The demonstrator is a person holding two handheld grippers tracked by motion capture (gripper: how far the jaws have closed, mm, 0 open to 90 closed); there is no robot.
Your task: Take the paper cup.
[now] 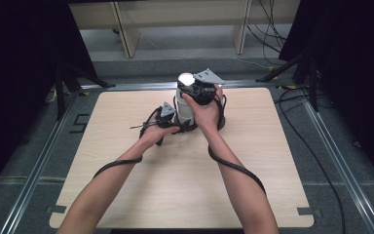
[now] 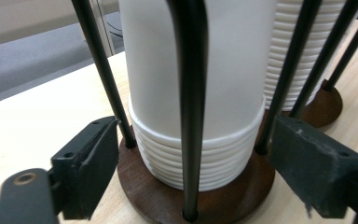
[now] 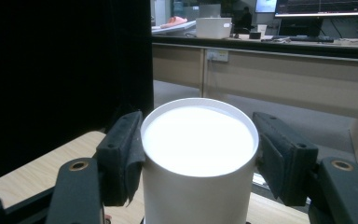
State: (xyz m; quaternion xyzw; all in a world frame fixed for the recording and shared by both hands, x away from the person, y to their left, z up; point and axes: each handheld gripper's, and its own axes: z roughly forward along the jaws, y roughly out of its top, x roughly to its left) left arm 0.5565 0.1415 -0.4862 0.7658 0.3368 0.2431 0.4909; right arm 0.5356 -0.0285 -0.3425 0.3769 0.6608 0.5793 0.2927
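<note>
Between the right gripper (image 3: pixel 199 161) pads sits the white cup (image 3: pixel 199 154).

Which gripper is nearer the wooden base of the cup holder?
Left. The left gripper sits low, its jaws on either side of the wooden base without pressing it. The right gripper is higher, shut on the top white cup.

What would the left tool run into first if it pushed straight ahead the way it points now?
Most likely the black wire upright of the cup holder, dead centre between the open left tool's jaws, with the round wooden base just below it. The stacked white cups stand right behind.
</note>
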